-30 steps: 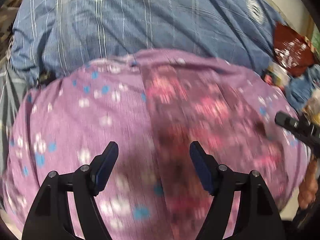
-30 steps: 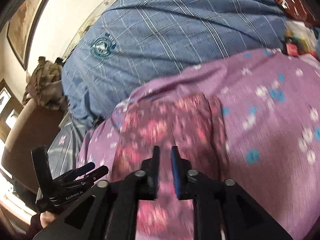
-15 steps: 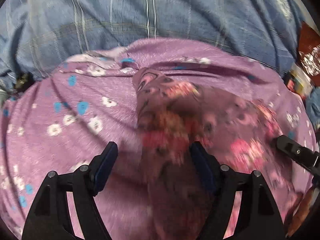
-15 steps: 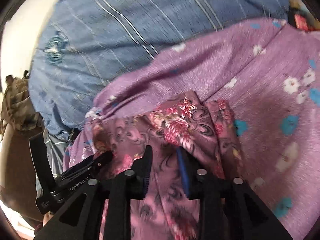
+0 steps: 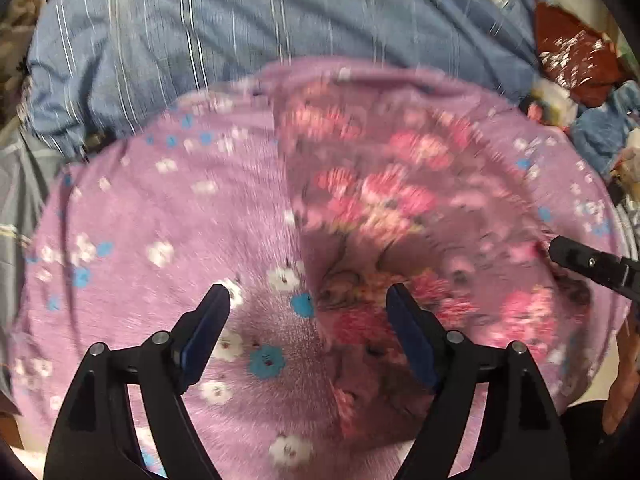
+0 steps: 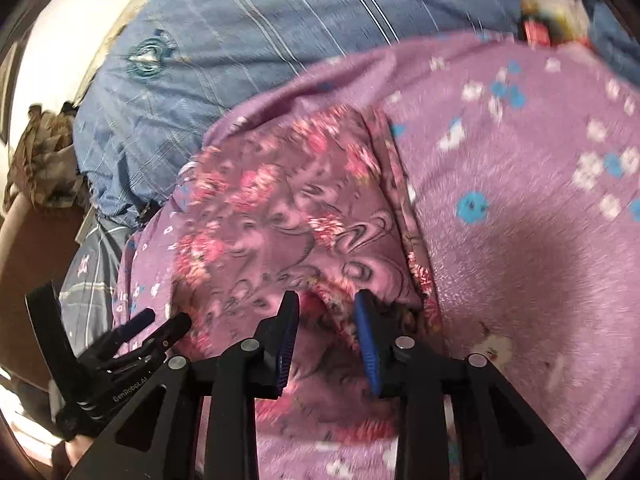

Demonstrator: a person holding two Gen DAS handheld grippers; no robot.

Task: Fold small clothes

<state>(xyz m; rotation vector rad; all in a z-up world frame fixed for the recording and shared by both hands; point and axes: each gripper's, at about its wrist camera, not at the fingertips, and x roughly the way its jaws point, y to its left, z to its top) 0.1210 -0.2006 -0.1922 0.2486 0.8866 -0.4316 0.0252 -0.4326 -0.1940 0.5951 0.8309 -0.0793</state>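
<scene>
A small mauve garment with pink flowers (image 5: 380, 208) lies on a purple sheet with white and blue flowers (image 5: 160, 220). My left gripper (image 5: 308, 300) is open and empty, hovering over the garment's left edge. The right gripper's tip (image 5: 576, 258) shows at the garment's right side. In the right wrist view the garment (image 6: 280, 208) lies spread ahead, and my right gripper (image 6: 326, 300) is open just above its near edge, holding nothing. The left gripper (image 6: 156, 326) shows at the lower left.
A blue plaid duvet (image 5: 280, 20) lies behind the sheet. A dark red cloth (image 5: 576, 56) and cluttered items sit at the far right. A brown chair with a patterned cloth (image 6: 40, 160) stands to the left of the bed.
My right gripper has opened from shut and let the garment settle flat. Both grippers have pulled back and up from the cloth. My left gripper has stayed open.
</scene>
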